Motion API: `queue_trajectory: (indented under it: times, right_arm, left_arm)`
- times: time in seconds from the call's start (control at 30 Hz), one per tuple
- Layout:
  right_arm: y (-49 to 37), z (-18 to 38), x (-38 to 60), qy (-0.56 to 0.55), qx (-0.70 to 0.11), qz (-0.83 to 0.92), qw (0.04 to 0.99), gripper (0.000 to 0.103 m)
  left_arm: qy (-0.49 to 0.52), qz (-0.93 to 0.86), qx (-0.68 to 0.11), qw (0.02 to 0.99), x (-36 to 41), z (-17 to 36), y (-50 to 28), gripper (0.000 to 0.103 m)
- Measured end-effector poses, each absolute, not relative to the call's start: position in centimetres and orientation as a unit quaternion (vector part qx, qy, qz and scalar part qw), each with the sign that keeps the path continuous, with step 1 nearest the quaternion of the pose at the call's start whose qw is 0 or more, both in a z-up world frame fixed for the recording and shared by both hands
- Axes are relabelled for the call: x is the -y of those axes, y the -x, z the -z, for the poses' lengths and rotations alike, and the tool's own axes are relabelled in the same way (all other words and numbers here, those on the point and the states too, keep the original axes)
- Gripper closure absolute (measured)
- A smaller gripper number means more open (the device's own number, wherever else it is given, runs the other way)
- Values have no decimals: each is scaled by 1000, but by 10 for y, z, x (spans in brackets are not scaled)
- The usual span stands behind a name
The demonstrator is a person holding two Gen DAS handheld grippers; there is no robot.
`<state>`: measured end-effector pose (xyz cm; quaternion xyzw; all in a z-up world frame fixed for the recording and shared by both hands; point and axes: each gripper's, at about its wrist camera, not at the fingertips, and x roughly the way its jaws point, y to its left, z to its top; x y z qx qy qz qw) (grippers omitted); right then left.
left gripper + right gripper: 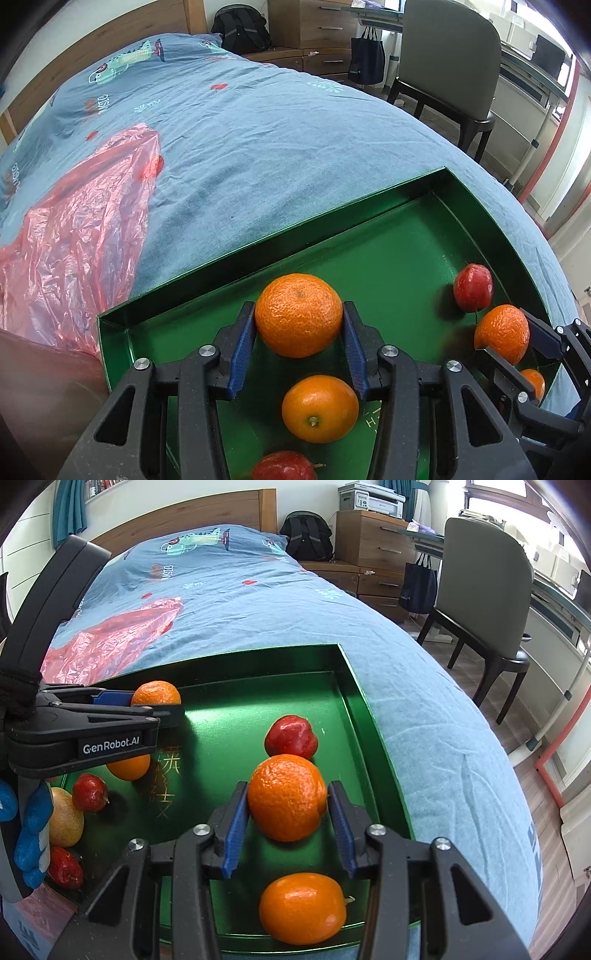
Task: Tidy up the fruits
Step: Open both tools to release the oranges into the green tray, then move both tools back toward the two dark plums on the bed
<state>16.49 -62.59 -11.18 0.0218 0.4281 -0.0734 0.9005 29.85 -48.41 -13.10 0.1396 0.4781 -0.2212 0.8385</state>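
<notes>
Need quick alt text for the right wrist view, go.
The right gripper straddles a bumpy orange in the green tray on a blue bedspread; a red apple sits behind it, a smooth orange nearer the camera.

Our left tool [299, 328] is black, moulded plastic with triangular cut-outs in its arms, round silver screw heads at the pivots, and ribbed blue pads lining the inner faces of its fingers [242, 354]. Our right tool [286, 814] is built the same way, with the same silver screws and blue pads. From the right wrist view, the left tool's side carries white "GenRobot.AI" lettering. We wear a blue glove [31, 843] with white trim and a dark knitted cuff above it.
</notes>
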Motion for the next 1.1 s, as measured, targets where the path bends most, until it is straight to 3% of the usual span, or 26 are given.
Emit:
queue_trajectory:
  times: [0.13, 0.17, 0.27, 0.67, 1.1]
  right_arm:
    - [-164, 110, 627, -28, -432, 75, 898, 30]
    - [-164, 109, 627, -28, -432, 76, 898, 22]
    - [-161, 102, 626, -29, -429, 78, 899, 11]
    - [-122, 55, 613, -42, -407, 92, 908, 3]
    - [-59, 29, 564, -41, -408, 76, 909, 1]
  left_arm:
    - [-147, 214, -471, 843, 479, 123, -295, 63]
    - [-148, 213, -469, 844, 478, 119, -294, 63]
    - [-155, 214, -458, 849, 473, 107, -289, 60]
    - [-136, 255, -419, 861, 432, 44, -229, 55]
    - [-119, 245, -416, 868, 345, 24, -151, 55]
